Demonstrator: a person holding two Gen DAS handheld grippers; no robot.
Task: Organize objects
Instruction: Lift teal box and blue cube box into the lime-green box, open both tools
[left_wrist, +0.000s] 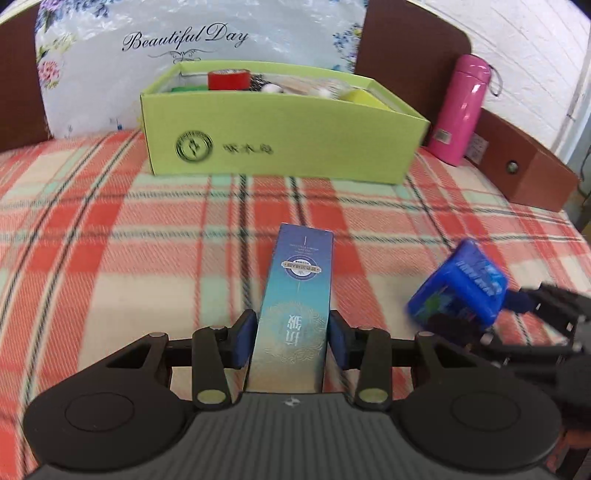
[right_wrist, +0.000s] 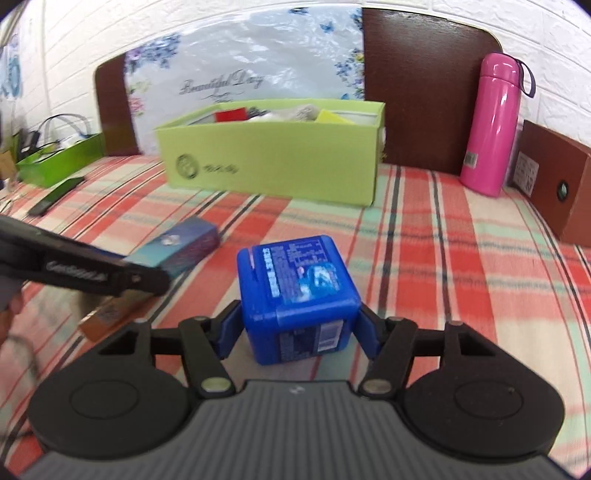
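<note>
My left gripper (left_wrist: 291, 341) is shut on a long blue-teal carton (left_wrist: 297, 295), held above the plaid bedspread; the carton also shows in the right wrist view (right_wrist: 181, 245). My right gripper (right_wrist: 299, 328) is shut on a blue plastic cube box (right_wrist: 295, 295), which also shows at the right of the left wrist view (left_wrist: 458, 282). A light green open box (left_wrist: 280, 136) holding several items, a red roll (left_wrist: 229, 79) among them, stands ahead near the headboard; it also shows in the right wrist view (right_wrist: 273, 162).
A pink bottle (right_wrist: 495, 125) stands right of the green box by a brown box (right_wrist: 554, 184). A flowered plastic bag (left_wrist: 199, 37) leans on the headboard. A green bag (right_wrist: 59, 158) and a dark phone (right_wrist: 55, 195) lie far left. A brown carton (right_wrist: 107, 317) lies under the left gripper.
</note>
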